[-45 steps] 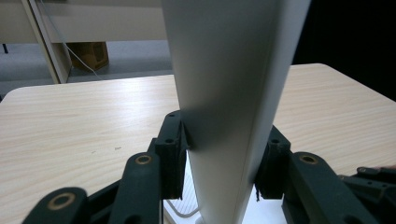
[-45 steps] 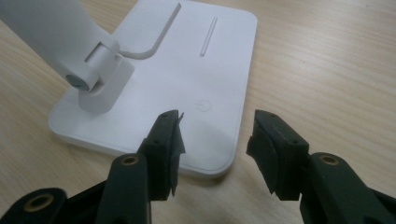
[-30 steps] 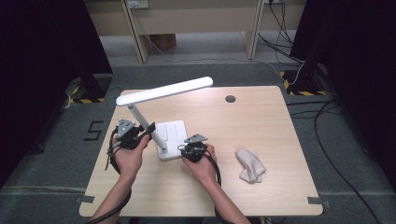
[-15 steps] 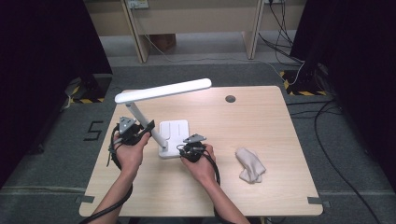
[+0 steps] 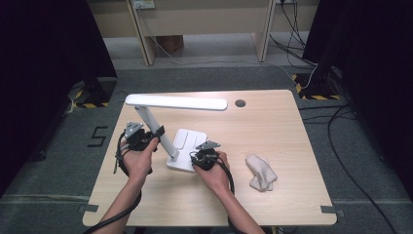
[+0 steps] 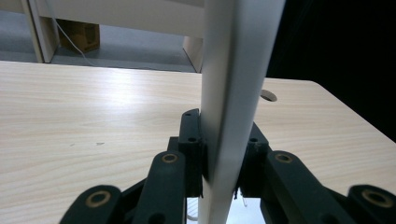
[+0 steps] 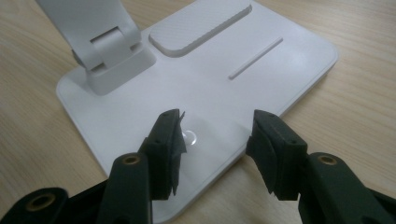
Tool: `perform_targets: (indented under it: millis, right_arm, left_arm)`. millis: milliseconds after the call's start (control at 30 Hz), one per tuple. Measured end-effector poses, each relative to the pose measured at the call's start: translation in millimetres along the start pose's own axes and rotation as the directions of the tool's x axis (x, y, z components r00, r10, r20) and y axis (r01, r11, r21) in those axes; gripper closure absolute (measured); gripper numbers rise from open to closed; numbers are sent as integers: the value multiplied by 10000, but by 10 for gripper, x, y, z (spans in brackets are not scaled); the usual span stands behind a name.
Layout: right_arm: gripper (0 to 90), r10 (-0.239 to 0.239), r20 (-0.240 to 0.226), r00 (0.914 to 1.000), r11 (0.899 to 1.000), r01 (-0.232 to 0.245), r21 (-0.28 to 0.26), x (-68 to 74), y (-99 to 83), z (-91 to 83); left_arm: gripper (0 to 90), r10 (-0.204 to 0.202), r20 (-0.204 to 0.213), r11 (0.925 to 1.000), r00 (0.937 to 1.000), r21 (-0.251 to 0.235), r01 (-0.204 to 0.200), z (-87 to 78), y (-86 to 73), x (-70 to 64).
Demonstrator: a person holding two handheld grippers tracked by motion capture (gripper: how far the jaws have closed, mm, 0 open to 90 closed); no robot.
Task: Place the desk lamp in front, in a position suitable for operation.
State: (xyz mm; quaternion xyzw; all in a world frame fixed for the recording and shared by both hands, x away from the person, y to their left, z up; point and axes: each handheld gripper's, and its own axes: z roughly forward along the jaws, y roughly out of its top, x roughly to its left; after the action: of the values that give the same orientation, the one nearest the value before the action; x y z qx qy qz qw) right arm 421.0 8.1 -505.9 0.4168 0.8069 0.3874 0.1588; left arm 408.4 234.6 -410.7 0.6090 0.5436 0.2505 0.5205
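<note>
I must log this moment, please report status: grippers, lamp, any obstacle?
Left gripper shut on lamp arm. Right gripper open, fingers over lamp base. Cloth lies apart at the right, nothing in the way.

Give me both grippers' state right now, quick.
Left gripper: closed on the lamp arm.
Right gripper: open, holding nothing, jaws over the lamp base.
</note>
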Motion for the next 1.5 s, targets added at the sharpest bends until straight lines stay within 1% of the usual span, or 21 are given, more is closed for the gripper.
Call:
perform_targets:
  millis: [167, 233, 267, 300, 367, 400, 433, 500, 567, 600, 633, 733, 867, 967, 1033, 1067, 1233, 1333, 1400, 1467, 1500]
  right_arm:
    - [536, -107, 115, 9999, 9999, 105, 100, -74, 15, -144]
    - [537, -107, 145, 9998, 9999, 105, 131, -169, 15, -259]
    - [537, -107, 145, 9998, 9999, 105, 131, -169, 15, -259]
    - [537, 10, 302, 9995, 9999, -15, 139, -252, 8, -362]
    - [537, 26, 366, 9993, 9999, -30, 100, -293, 1, -416]
    - [538, 106, 412, 9991, 9999, -108, 49, -365, -20, -530]
    - [538, 106, 412, 9991, 9999, -108, 49, -365, -20, -530]
    - [548, 260, 350, 9990, 9995, -265, 149, -446, -91, -678]
    - [552, 265, 308, 9992, 9995, -271, 170, -473, -124, -717]
    - [570, 373, 188, 9991, 9989, -378, 273, -499, -186, -776]
    - [570, 373, 188, 9991, 9989, -378, 273, -499, -186, -776]
    - [664, 370, 72, 9993, 9972, -374, 648, -507, -305, -835]
    - [705, 227, 73, 9997, 9949, -233, 979, -491, -374, -826]
    - [721, 11, 89, 10000, 9944, -20, 1054, -451, -400, -817]
    - [722, 3, 65, 10000, 9939, -10, 1100, -444, -402, -813]
    - [723, -67, 106, 9999, 9933, 54, 1154, -441, -409, -806]
    - [733, -39, 245, 9997, 9917, 7, 1287, -440, -446, -809]
    - [749, -149, 338, 9993, 9917, 105, 1282, -445, -455, -817]
    - [774, -219, 418, 9989, 9907, 160, 1352, -447, -471, -816]
    - [781, -203, 434, 9989, 9904, 142, 1374, -448, -475, -814]
    - [792, -167, 447, 9989, 9900, 103, 1404, -448, -483, -812]
  left_arm:
    - [761, 134, 367, 9999, 9992, 67, -136, 4, 58, -140]
    - [762, 278, 447, 9996, 9986, 67, -282, 19, 76, -221]
    - [762, 393, 493, 9992, 9980, 45, -396, 32, 83, -260]
    - [763, 500, 513, 9987, 9974, 49, -503, 44, 89, -299]
    - [762, 630, 559, 9980, 9965, 29, -632, 64, 94, -372]
    - [762, 675, 589, 9977, 9960, 14, -677, 68, 93, -406]
    - [762, 696, 639, 9976, 9955, 8, -698, 67, 92, -437]
    - [762, 709, 745, 9975, 9947, -58, -707, 49, 82, -522]
    - [763, 747, 772, 9972, 9942, -65, -744, 42, 73, -549]
    - [763, 849, 784, 9964, 9933, -86, -845, 37, 41, -595]
    - [762, 849, 784, 9964, 9933, -86, -845, 37, 41, -595]
    - [762, 926, 775, 9957, 9927, -103, -921, 27, -12, -631]
    - [761, 998, 844, 9950, 9914, -131, -991, 20, -60, -661]
    - [759, 1120, 922, 9937, 9894, -44, -1121, -1, -147, -681]
    - [759, 1065, 984, 9943, 9894, -93, -1061, -12, -189, -678]
    - [758, 1025, 995, 9947, 9897, 1, -1030, -27, -198, -672]
    - [750, 987, 1101, 9949, 9890, 98, -1004, -104, -251, -658]
    - [733, 1163, 1284, 9929, 9849, 102, -1185, -177, -285, -664]
    - [695, 1311, 1385, 9908, 9816, 147, -1344, -230, -297, -674]
    - [690, 1446, 1528, 9887, 9776, 169, -1489, -277, -311, -679]
    - [681, 1558, 1657, 9868, 9738, 181, -1610, -317, -330, -684]
